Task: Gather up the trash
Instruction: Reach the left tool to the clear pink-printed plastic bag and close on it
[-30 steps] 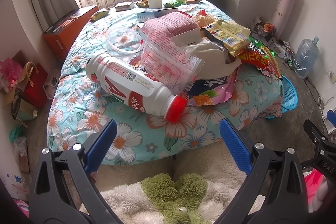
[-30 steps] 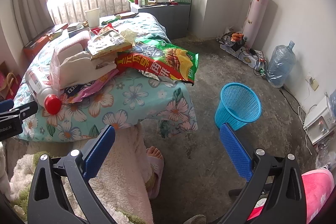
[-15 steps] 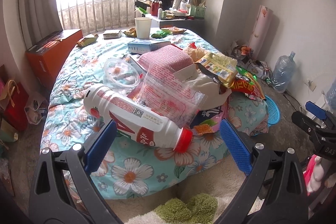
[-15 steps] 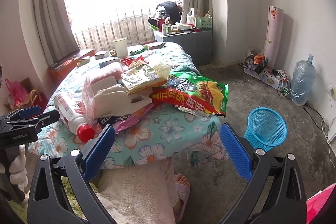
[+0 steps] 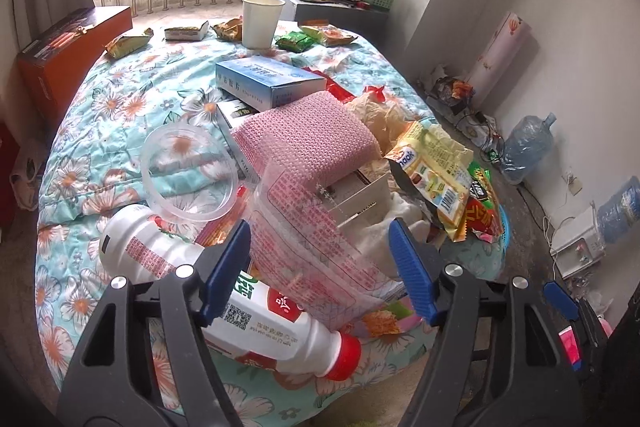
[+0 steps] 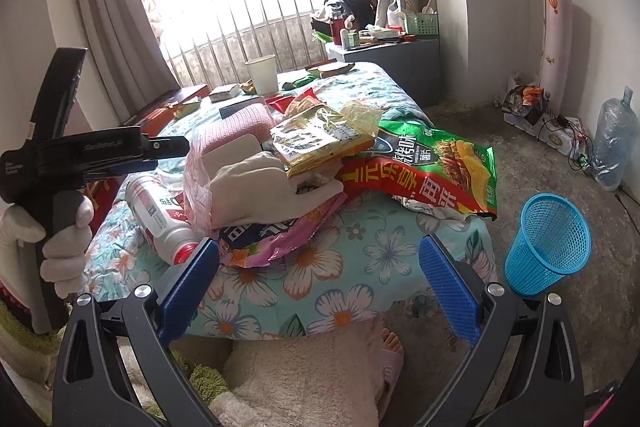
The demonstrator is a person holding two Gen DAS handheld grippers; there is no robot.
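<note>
Since the earlier frames the left gripper (image 5: 320, 267) has advanced over the near edge of the bed, and its fingers have just been closing from full spread. They now stand partly open on either side of the clear crinkled plastic bag with red print (image 5: 316, 235). No pad is seen pressing on the bag, so nothing is held yet.

That bag lies on the near end of the floral blue bedspread (image 5: 100, 115), draped over a white plastic bottle with a red cap (image 5: 256, 315). The bag sits directly ahead of the left fingers and between them. The bottle's long axis runs from far left to near right, cap toward the near right, crossing under the left finger. Behind the bag lies a pink woven cloth (image 5: 308, 135); to its left is a clear round plastic lid (image 5: 188, 175), and to its right a yellow snack wrapper (image 5: 436, 163).

The right gripper (image 6: 320, 283) hangs off the near edge of the bed with its fingers wide apart and empty. It is farther from the bag than the left. A blue mesh waste basket (image 6: 548, 239) stands on the floor to the right, well apart from the bag.

Judgement: the left hand is placed for the pick, and closing straight on should take the bag alone, provided the fingers stay above the bottle.
</note>
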